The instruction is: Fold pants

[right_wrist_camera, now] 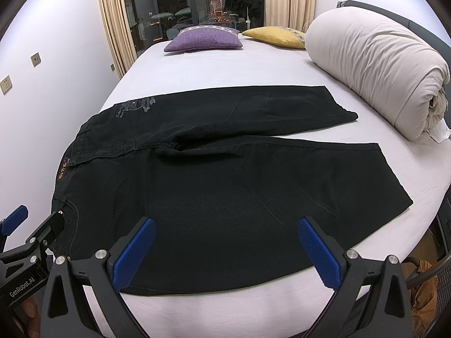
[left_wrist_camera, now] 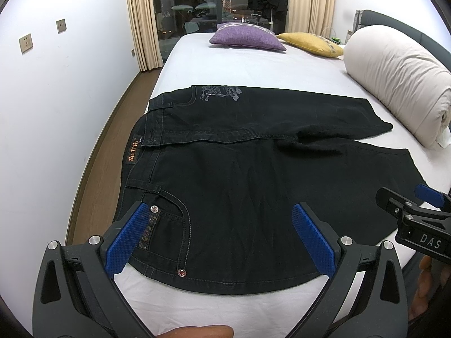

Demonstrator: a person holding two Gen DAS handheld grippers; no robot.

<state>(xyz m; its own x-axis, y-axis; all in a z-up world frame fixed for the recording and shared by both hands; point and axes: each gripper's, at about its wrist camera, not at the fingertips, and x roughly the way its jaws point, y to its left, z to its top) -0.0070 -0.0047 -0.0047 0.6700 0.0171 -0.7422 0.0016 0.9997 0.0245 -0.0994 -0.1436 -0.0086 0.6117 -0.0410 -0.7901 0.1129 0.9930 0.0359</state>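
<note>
Black denim pants (left_wrist_camera: 225,169) lie spread flat on the white bed (left_wrist_camera: 253,62), waistband toward the wall side and the two legs splayed apart toward the rolled cream duvet (left_wrist_camera: 394,84). The left gripper (left_wrist_camera: 222,217) hangs just above the near hip, its blue pads (left_wrist_camera: 129,236) set wide apart with nothing between them; the front pocket with its rivets sits directly between and below the fingers, near the left pad. The right gripper (right_wrist_camera: 225,231) hovers over the thigh of the nearer leg, also spread wide and holding nothing, the pants' near edge running under both of its fingers. In the left wrist view the right gripper shows at the right edge, above the nearer leg's hem side; in the right wrist view the left gripper appears at the left edge by the waistband pocket. A purple cushion (right_wrist_camera: 203,39) and a yellow cushion (right_wrist_camera: 273,36) rest at the far end of the bed.
</note>
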